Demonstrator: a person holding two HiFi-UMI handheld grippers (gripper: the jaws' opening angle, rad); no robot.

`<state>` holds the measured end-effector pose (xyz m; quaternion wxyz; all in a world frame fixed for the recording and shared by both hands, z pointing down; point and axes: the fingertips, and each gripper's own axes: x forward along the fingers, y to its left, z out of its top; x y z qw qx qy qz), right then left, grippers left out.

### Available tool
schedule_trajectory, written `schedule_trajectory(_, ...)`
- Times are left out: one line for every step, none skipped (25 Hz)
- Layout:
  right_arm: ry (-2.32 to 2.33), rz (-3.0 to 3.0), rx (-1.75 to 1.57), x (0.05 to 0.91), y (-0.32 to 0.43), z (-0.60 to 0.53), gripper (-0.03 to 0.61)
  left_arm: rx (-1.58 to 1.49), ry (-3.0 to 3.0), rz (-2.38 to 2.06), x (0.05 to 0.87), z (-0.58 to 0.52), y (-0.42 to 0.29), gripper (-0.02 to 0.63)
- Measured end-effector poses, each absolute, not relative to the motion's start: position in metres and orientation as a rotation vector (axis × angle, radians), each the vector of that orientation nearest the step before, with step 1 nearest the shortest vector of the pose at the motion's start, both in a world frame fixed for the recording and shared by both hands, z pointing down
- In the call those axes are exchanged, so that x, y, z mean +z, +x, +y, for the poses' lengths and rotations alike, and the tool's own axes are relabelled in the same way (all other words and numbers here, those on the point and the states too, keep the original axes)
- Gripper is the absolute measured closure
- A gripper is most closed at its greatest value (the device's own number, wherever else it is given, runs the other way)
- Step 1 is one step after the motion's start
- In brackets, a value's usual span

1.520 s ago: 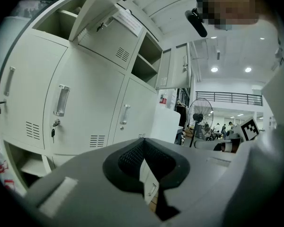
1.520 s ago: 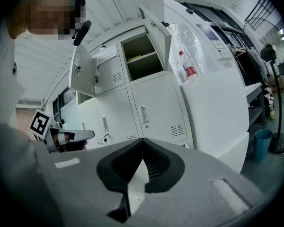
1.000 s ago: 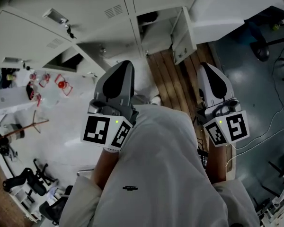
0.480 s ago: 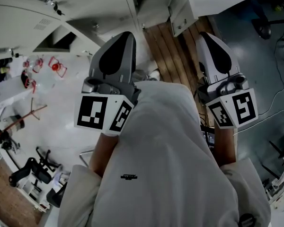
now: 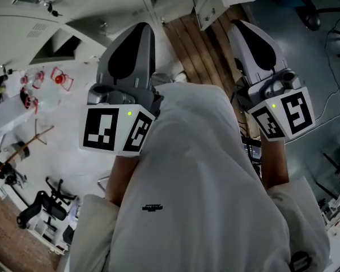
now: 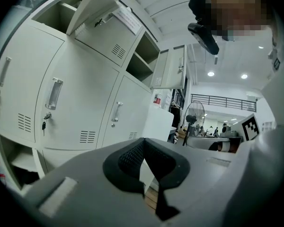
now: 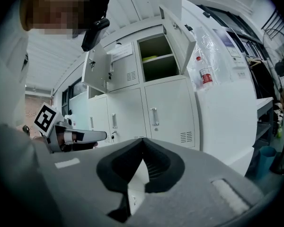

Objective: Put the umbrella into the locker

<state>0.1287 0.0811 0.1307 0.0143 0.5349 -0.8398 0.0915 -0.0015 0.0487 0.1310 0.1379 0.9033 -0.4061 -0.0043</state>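
The off-white metal locker (image 7: 156,46) stands upright, its upper door (image 7: 179,32) swung open to the right. A shelf (image 7: 157,58) divides the open compartment.

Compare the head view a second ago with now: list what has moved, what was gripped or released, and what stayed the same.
The lockers have slid towards the picture's top edge, while the left gripper and right gripper show larger and higher. Nothing taken or let go. Both tongs stay shut and empty, side by side.
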Motion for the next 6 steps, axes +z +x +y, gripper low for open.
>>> schedule_trajectory(1.659, -2.613, 0.282, 0.1312, 0.1296, 0.0813, 0.588, -0.013, 2.612, -1.171, 0.1317, 0.0481, 0.0001, 0.595)
schedule_trajectory(1.652, -2.613, 0.278, 0.1316, 0.1302, 0.0811, 0.588, -0.014, 2.612, -1.17, 0.1321, 0.0472, 0.0015, 0.595)
schedule_trajectory(1.646, -2.615, 0.276, 0.132, 0.1307, 0.0807, 0.588, -0.015, 2.613, -1.168, 0.1323, 0.0462, 0.0027, 0.595)
schedule_trajectory(1.64, -2.617, 0.275, 0.1323, 0.1311, 0.0802, 0.588, -0.016, 2.614, -1.168, 0.1324, 0.0453, 0.0037, 0.595)
schedule_trajectory(1.636, -2.62, 0.276, 0.1327, 0.1314, 0.0797, 0.588, -0.017, 2.615, -1.168, 0.1325, 0.0444, 0.0046, 0.595)
schedule_trajectory(1.631, -2.622, 0.277, 0.133, 0.1317, 0.0793, 0.588, -0.019, 2.615, -1.167, 0.1326, 0.0435, 0.0055, 0.595)
